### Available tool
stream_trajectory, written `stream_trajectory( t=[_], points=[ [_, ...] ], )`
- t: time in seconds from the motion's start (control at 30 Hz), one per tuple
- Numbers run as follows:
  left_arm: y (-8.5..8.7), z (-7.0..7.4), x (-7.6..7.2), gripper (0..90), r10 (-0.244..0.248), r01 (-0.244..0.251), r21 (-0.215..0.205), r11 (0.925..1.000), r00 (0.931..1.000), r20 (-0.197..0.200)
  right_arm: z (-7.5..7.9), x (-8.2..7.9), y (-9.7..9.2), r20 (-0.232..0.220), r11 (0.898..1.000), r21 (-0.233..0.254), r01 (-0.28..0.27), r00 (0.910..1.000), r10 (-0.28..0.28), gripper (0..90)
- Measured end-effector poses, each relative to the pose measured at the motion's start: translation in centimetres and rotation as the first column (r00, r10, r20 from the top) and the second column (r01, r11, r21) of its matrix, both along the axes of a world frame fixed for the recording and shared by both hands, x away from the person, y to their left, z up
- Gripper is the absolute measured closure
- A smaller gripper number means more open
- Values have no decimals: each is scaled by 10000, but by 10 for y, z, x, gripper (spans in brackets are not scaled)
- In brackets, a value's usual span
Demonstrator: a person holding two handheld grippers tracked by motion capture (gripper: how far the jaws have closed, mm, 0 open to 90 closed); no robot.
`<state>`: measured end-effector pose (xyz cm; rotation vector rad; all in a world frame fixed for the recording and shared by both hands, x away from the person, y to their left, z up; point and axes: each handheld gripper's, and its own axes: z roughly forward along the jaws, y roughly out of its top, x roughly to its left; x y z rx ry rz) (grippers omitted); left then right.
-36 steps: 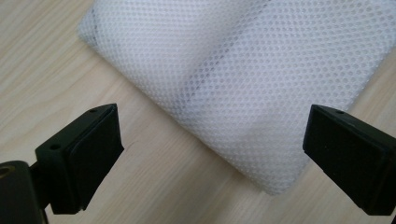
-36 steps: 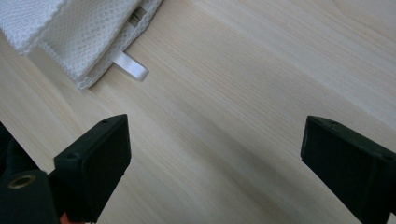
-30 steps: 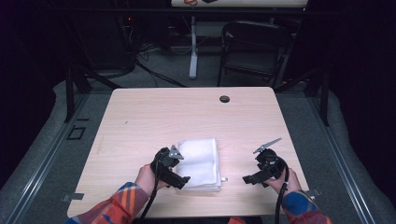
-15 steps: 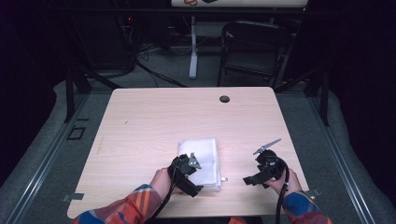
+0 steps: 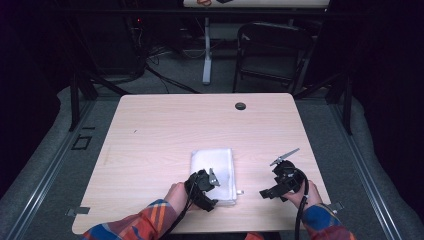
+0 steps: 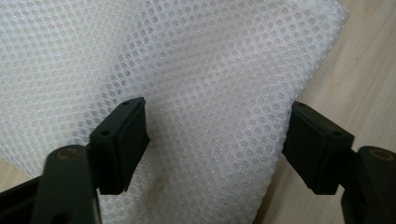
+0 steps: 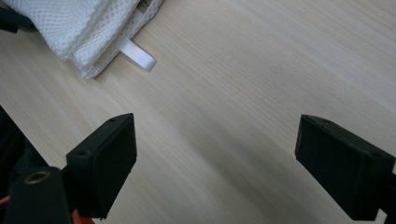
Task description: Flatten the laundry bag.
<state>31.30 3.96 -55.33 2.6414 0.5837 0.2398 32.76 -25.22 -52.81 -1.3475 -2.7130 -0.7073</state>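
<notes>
A folded white mesh cloth (image 5: 214, 166) lies near the front middle of the light wooden table (image 5: 165, 135). My left gripper (image 5: 204, 190) hovers over the cloth's near edge. In the left gripper view the white mesh cloth (image 6: 196, 93) spreads under the open left gripper (image 6: 217, 140), with its jaws wide apart above it. My right gripper (image 5: 280, 186) is held to the right of the cloth over bare wood. In the right gripper view the right gripper (image 7: 233, 163) stands open, and the cloth's corner (image 7: 88, 28) with a white tag (image 7: 137, 56) shows at the upper left.
A small round black grommet (image 5: 240, 106) sits near the table's far edge. Beyond the table stand a dark folding chair (image 5: 272, 50) and a white table leg (image 5: 206, 50). Dark rails run along the floor on both sides.
My left gripper has moved to the right, from the cloth's left edge to over its near part. The right gripper has hardly moved.
</notes>
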Motion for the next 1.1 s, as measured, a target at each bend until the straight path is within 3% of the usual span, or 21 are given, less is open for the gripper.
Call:
stream_trajectory(
  t=[0.13, 0.23, 0.3, 0.47, 0.53, 0.57, 0.67, 0.77, 0.8, 0.87, 1.0, 1.1],
  points=[
    [2, 0, 1, 350, -82, 83, -113, 9999, 9999, 91, -2, -1, 2, 35, 10000, -66, -3, 10000, 3, 130],
    [3, 1, 1, 449, -160, 162, -140, 9998, 9997, 173, -1, -1, 2, -69, 9997, -120, -219, 9997, 218, 133],
    [4, 2, 2, 470, -271, 274, -180, 9995, 9995, 146, -2, -2, 3, -119, 9998, 134, -138, 9998, 139, 133],
    [5, 3, 2, 569, -522, 520, -294, 9982, 9986, -64, -2, -2, 3, -172, 9997, -20, -261, 9995, 261, 134],
    [6, 3, 2, 576, -500, 497, -358, 9981, 9987, -83, -3, -3, 4, -133, 9997, 225, -121, 9998, 124, 135],
    [7, 4, 3, 598, -529, 523, -402, 9978, 9985, -152, -2, -2, 4, -164, 9994, -24, -343, 9993, 343, 138],
    [8, 4, 5, 654, -587, 569, -578, 9967, 9978, -302, -3, -3, 5, -153, 9994, 11, -348, 9993, 348, 139],
    [9, 4, 6, 665, -591, 568, -622, 9964, 9976, -349, -4, -2, 5, -126, 9994, 29, -351, 9993, 351, 141],
    [9, 5, 6, 672, -618, 593, -671, 9960, 9974, -359, -3, -2, 3, -163, 9985, -211, -499, 9986, 496, 142],
    [10, 5, 7, 710, -671, 637, -808, 9947, 9969, -400, -4, -2, 4, -152, 9994, 74, -350, 9993, 351, 144],
    [12, 6, 7, 741, -710, 663, -901, 9937, 9962, -498, -3, -3, 4, -195, 9992, -100, -389, 9991, 387, 146],
    [12, 8, 9, 743, -784, 727, -952, 9928, 9953, -570, -4, -5, 5, -149, 9995, 86, -311, 9994, 312, 146]
  ],
)
